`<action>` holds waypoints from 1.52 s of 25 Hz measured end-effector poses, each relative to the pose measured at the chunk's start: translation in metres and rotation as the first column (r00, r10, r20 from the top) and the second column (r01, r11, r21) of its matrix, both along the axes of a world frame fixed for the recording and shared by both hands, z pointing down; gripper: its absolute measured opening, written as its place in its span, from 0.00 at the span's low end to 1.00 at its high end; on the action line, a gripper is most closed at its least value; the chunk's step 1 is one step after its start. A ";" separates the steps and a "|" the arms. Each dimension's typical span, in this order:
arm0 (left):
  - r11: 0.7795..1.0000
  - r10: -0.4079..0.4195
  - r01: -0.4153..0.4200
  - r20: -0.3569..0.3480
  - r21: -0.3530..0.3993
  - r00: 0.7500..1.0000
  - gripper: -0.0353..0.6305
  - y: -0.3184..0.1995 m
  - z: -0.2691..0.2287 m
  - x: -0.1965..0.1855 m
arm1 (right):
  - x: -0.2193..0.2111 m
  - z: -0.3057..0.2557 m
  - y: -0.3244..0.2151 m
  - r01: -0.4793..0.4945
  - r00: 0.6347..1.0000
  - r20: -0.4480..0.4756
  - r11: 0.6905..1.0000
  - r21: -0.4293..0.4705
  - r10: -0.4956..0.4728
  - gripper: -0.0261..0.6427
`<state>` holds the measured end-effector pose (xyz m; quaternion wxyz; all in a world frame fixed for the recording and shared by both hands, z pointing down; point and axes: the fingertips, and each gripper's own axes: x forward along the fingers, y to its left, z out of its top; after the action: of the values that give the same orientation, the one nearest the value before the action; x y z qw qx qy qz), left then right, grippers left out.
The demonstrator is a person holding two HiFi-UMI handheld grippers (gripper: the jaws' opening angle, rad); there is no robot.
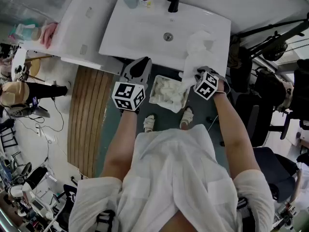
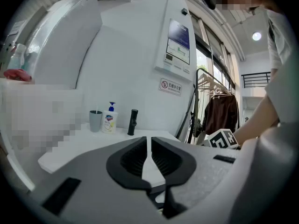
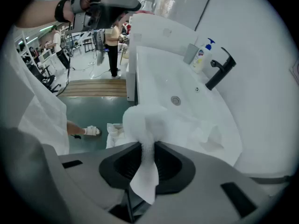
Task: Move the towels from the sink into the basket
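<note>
The right gripper (image 3: 148, 149) had its jaws pinched narrow on a fold of the towel (image 3: 144, 119), so I judged the step to be the lift out of the sink (image 1: 145, 30). The bite looked thin: only a strip of cloth ran between the jaws, with its tail hanging through on my side. To do it well I would hold the jaws tight and raise the gripper straight up until the loose part left the sink's front right corner. Only then would I carry it across its front edge to the basket (image 1: 153, 94). The basket sat on the floor just under that edge, between the two grippers, with towels (image 1: 169, 92) already in it. A sideways drag first could pull the fold free or snag the cloth on the rim.

The left gripper (image 2: 150, 158) hung over the front edge, its jaws together on nothing.

The towel was white, thin and soft. It was bunched into a puff just above the jaws, and the rest lay crumpled on the sink's front right corner.
</note>
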<state>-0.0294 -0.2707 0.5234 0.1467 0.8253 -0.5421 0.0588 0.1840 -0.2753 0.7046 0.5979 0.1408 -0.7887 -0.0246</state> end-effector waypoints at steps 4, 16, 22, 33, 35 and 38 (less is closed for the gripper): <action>1.000 0.004 -0.004 0.002 0.019 1.000 0.11 0.004 -0.011 -0.015 | 0.003 -0.015 0.003 -0.130 0.989 0.075 0.992 0.001 0.129 0.18; 0.992 0.096 -0.097 0.010 0.084 0.995 0.11 0.021 -0.045 -0.042 | 0.001 -0.092 0.017 -0.598 0.663 0.494 0.795 -0.101 0.562 0.17; 0.982 0.145 -0.148 0.027 0.117 0.989 0.11 0.040 -0.063 -0.052 | -0.005 -0.133 0.044 -0.702 0.477 0.643 0.700 -0.132 0.599 0.17; 0.958 0.224 -0.224 0.021 0.176 0.974 0.11 0.077 -0.091 -0.046 | -0.017 -0.238 0.103 -0.764 0.269 0.856 0.639 -0.089 0.441 0.17; 0.954 0.239 -0.240 0.026 0.182 0.971 0.11 0.083 -0.094 -0.041 | -0.018 -0.250 0.115 -0.769 0.255 0.872 0.634 -0.079 0.418 0.17; 0.951 0.241 -0.241 0.025 0.193 0.970 0.11 0.093 -0.101 -0.036 | -0.016 -0.268 0.131 -0.766 0.241 0.895 0.639 -0.063 0.376 0.17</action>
<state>-0.0659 -0.1782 0.4223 0.0569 0.8956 -0.4405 0.0234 0.1684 -0.1438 0.4369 0.0510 0.5342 -0.8357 0.1168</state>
